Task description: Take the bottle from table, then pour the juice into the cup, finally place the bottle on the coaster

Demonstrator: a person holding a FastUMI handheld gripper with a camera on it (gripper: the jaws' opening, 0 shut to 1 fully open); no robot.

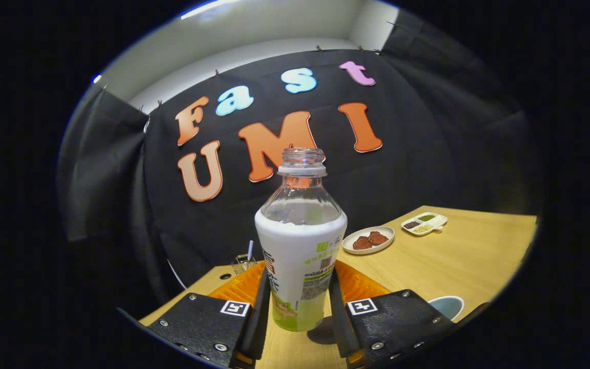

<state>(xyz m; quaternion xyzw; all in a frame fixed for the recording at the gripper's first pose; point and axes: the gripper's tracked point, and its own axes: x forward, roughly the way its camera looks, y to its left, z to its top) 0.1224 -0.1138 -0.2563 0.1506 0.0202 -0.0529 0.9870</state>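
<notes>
Uncapped clear plastic bottle (300,241) with white-and-green label, upright between the fingers, lifted slightly above the wooden table (459,261). Gripper (299,307) clamped on its lower sides, both fingers pressing. Label print too small to read. Orange ribbed coaster (361,287) just beyond the fingers; pale cup (447,306) beside the right finger.

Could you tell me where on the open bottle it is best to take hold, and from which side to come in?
Grip the bottle at its straight labelled lower body, level from the side, one finger per flank. It stands upright, uncapped and holding juice, so a level hold probably avoids spills; the tapered shoulder and narrow neck offer less surface. The gripper already has its fingers against that section.
</notes>
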